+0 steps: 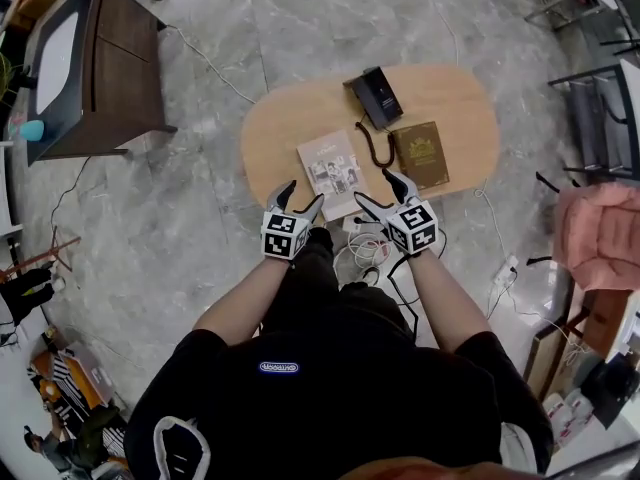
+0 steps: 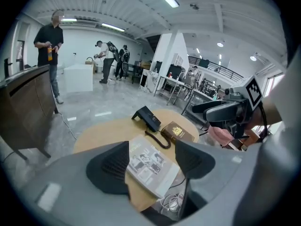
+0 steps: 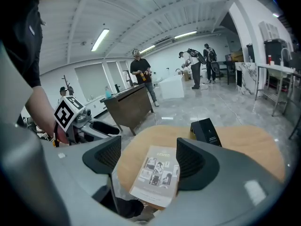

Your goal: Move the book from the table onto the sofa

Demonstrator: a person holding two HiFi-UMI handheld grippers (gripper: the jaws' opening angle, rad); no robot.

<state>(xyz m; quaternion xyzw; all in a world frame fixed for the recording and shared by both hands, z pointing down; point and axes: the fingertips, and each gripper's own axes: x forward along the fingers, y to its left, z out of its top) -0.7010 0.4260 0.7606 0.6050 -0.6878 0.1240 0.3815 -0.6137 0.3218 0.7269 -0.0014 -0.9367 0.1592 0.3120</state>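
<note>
Book [image 1: 332, 171] with a grey photo cover lay flat on the oval wooden counter [image 1: 290, 118], its near end overhanging the edge. Left claw [image 1: 303, 194] and right claw [image 1: 372, 185] were both wide and empty, flanking that end. Brown book [image 1: 422, 154] with gold emblem and black box [image 1: 378, 96] lay nearby. Cover print was too small to read.
</note>
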